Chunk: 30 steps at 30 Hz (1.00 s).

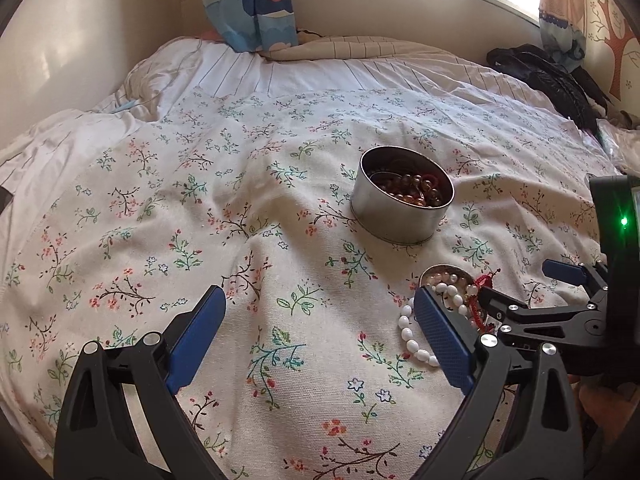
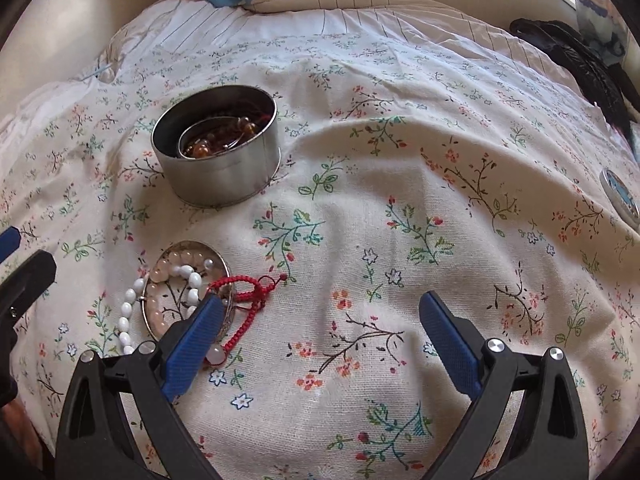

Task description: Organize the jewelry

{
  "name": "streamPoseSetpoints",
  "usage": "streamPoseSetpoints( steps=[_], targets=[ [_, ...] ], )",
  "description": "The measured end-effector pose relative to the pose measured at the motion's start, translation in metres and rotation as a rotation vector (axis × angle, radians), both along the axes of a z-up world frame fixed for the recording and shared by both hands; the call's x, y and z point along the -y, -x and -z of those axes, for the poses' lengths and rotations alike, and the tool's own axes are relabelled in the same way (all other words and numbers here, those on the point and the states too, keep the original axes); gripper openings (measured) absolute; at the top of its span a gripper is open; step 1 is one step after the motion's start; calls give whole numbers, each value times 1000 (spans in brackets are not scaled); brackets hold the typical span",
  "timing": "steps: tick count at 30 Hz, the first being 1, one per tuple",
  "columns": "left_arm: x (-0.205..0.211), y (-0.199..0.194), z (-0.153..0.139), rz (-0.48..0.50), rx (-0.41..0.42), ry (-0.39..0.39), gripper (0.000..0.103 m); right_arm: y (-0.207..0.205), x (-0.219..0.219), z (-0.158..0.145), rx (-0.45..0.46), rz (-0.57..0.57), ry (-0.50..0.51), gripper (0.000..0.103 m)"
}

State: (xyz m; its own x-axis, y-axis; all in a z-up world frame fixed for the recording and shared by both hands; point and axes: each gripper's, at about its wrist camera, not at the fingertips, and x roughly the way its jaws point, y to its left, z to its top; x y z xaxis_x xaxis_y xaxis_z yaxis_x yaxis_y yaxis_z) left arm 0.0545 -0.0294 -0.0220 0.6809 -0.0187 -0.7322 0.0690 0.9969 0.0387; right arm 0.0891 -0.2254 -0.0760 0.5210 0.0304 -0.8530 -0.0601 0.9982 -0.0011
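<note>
A round silver tin [image 1: 402, 204] [image 2: 218, 146] stands on the floral bedspread and holds amber bead bracelets. In front of it a pile of jewelry lies on the cloth: a silver bangle [image 2: 188, 292] [image 1: 444, 274], a white bead bracelet [image 1: 412, 340] [image 2: 128, 320], a pale pink bead bracelet [image 2: 176, 260] and a red cord bracelet [image 2: 244, 300]. My left gripper [image 1: 320, 300] is open and empty, its right finger beside the white beads. My right gripper [image 2: 320, 308] is open and empty, its left finger over the bangle's edge. It also shows at the right of the left wrist view [image 1: 524, 288].
The floral bedspread [image 1: 200, 220] covers a striped white sheet [image 1: 280, 68]. A round lid [image 2: 620, 196] lies at the far right. A black bag [image 1: 560, 80] sits at the back right. Blue curtains [image 1: 252, 4] hang by the wall.
</note>
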Motion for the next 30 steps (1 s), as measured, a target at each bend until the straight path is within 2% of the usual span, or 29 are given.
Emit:
streamPoseSetpoints(
  steps=[1,4,6,8,12,14,19,25,30],
  targets=[
    [-1,-1,0,1,-3,1,91,-2,1,0,0,3,10,96],
    [1,-2,1,6,-8,-4,91,-2,14,-5,15,23,-86,96],
    [2,-2,2,14,-5,-8,91,1,22,-9,39,51,-98,96],
    [6,-2,3,23,-6,-18,91,-3,21,-2,3,49,-104,96],
    [12,-3,4,43,-9,-40,91,-17,3,15,-64,-6,3,96],
    [14,-3,5,49,-10,-47,91,-21,1,15,-57,-10,49,96],
    [13,-6,6,51,-8,-40,91,-10,23,6,-22,92,136,96],
    [38,-11,5,164,35,-41,91,-10,33,7,-42,104,117,96],
    [69,-30,18,270,9,-56,89,-12,33,10,-50,100,102,96]
  ],
)
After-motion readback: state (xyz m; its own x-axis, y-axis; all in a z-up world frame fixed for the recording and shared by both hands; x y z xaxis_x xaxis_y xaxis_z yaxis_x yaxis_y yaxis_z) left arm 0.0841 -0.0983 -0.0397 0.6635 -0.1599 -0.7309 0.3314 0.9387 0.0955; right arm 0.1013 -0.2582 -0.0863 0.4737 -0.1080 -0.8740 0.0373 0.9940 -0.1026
